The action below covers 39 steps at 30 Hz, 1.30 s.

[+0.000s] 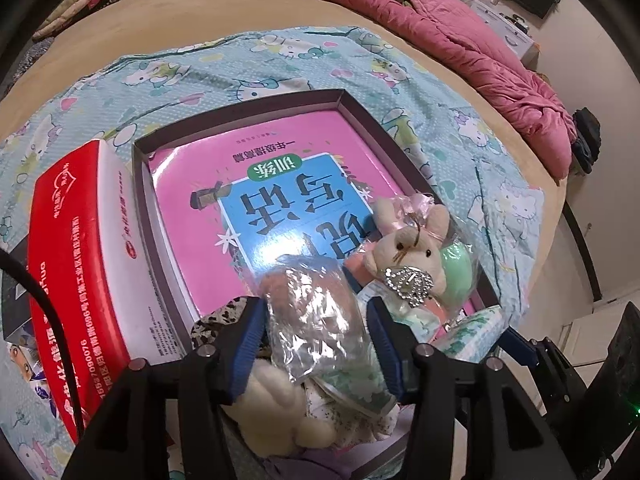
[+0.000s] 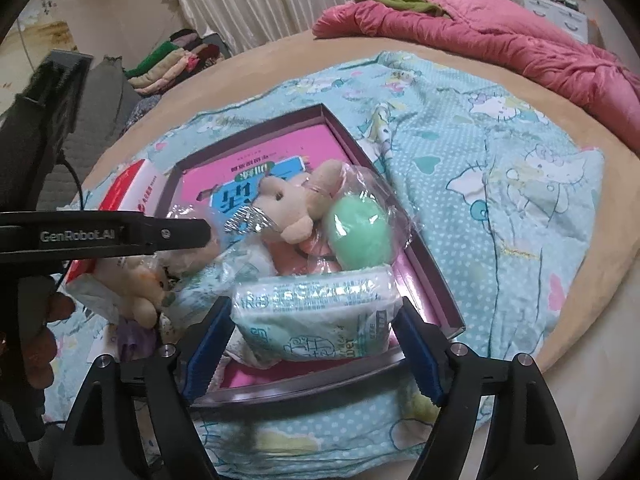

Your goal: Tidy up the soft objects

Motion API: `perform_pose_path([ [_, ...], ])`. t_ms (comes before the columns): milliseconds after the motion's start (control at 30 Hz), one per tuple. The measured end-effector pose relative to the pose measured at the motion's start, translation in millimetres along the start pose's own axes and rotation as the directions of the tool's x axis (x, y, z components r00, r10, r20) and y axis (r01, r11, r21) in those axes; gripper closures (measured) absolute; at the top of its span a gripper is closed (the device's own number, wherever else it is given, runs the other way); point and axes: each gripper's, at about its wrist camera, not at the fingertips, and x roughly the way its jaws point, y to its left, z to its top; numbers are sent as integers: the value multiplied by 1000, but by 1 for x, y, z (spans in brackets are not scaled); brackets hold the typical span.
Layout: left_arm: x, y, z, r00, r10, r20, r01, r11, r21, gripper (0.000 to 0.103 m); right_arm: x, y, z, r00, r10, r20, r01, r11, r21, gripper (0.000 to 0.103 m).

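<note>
A shallow dark box (image 1: 240, 108) lies on the bed with a pink book (image 1: 280, 160) in it. Piled at its near end are a bagged beige bunny (image 1: 412, 248), a green ball (image 1: 456, 268), a cream plush (image 1: 276, 400) and a tissue pack (image 2: 316, 316). My left gripper (image 1: 316, 340) straddles a crinkly clear bag (image 1: 316, 312) that lies on the pile; the pads stand just off it, jaws open. My right gripper (image 2: 314, 346) stands open around the tissue pack, which rests in the box (image 2: 424, 264) with slim gaps to both pads.
A red and white carton (image 1: 80, 240) sits against the box's left side. A Hello Kitty sheet (image 1: 200, 68) covers the bed under the box. A rumpled pink quilt (image 2: 520, 44) lies at the far right. A person's hand (image 2: 40, 344) holds the left gripper.
</note>
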Motion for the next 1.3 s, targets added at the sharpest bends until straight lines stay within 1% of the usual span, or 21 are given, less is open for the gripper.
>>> perform_pose_path([
  [100, 0, -2, 0, 1000, 4, 2, -4, 1000, 6, 47, -4, 1, 0, 1000, 0, 11, 0, 1000, -4, 21],
  [267, -3, -4, -1, 1000, 0, 7, 0, 1000, 11, 40, -11, 0, 1, 999, 5, 39, -5, 1000, 6, 21],
  [467, -8, -3, -3, 1000, -7, 21, 7, 1000, 2, 35, -15, -1, 2, 999, -16, 43, 15, 1000, 22, 21],
  [700, -17, -2, -7, 999, 0, 45, 0, 1000, -3, 34, -17, -9, 4, 999, -32, 39, 28, 996, 81, 20],
  [767, -21, -3, -10, 999, 12, 52, -12, 1000, -1, 29, -19, -9, 4, 998, -44, 36, 40, 995, 88, 20],
  [900, -30, -4, -16, 997, 36, 69, -36, 999, 2, 28, -23, -8, 6, 999, -23, 39, 19, 994, 109, 20],
  [967, -35, -5, -18, 996, 40, 75, -41, 999, 7, 24, -24, -7, 7, 999, -22, 36, 18, 993, 114, 20],
  [1133, -45, -4, -25, 996, 49, 77, -51, 999, 17, 18, -35, -2, 10, 998, -30, 64, 21, 992, 127, 20],
  [1233, -55, -3, -30, 993, 60, 100, -62, 998, 23, 18, -42, 0, 12, 996, -37, 86, 25, 991, 130, 20],
  [1300, -59, -2, -32, 990, 90, 110, -93, 995, 25, 17, -47, 3, 14, 995, -40, 94, 27, 991, 132, 20],
])
